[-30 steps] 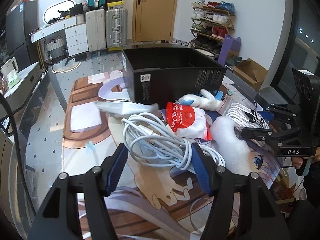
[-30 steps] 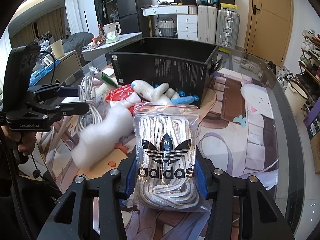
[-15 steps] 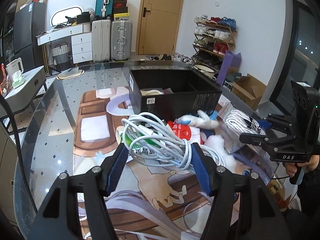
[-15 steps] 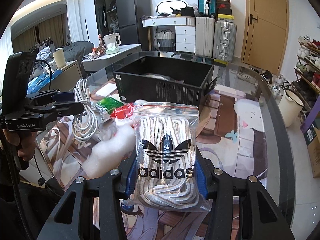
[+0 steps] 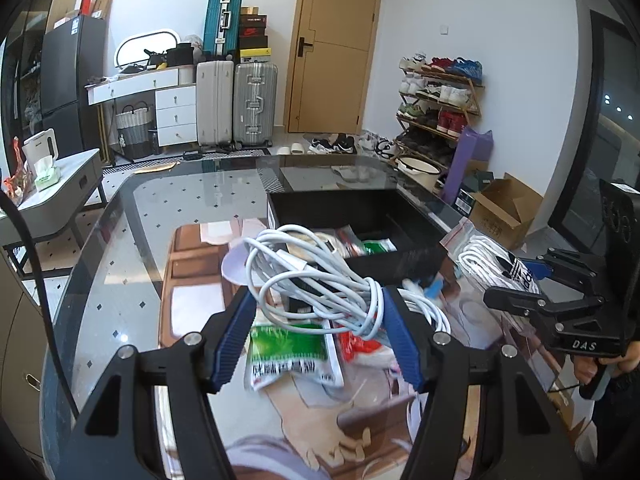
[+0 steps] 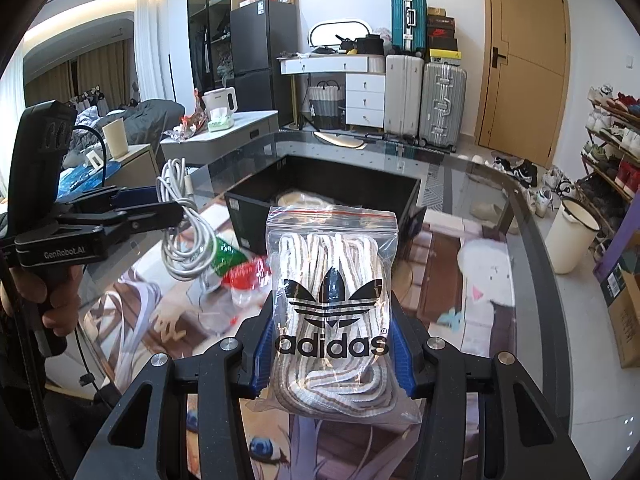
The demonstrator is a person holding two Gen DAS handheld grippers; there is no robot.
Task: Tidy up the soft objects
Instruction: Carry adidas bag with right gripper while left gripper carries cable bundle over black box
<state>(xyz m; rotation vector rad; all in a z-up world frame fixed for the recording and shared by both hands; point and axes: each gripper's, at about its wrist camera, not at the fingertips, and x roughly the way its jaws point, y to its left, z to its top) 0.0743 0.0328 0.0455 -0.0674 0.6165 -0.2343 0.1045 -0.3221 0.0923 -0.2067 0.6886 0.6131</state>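
Your left tongs (image 5: 318, 330) pinch the white cable coil (image 5: 316, 280), your right tongs (image 6: 330, 344) the bagged laces (image 6: 332, 304) — both aloft short of the black box (image 6: 320, 188). Dangling loops could snag its rim — clear it first.

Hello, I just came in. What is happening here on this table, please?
A person is sorting soft items into a black box on the glass table. The left gripper holds a coiled white cable in the air, near the box. The right gripper holds a zip bag of shoelaces, also lifted. The box already has some items inside. A green packet and a red packet lie on the table.
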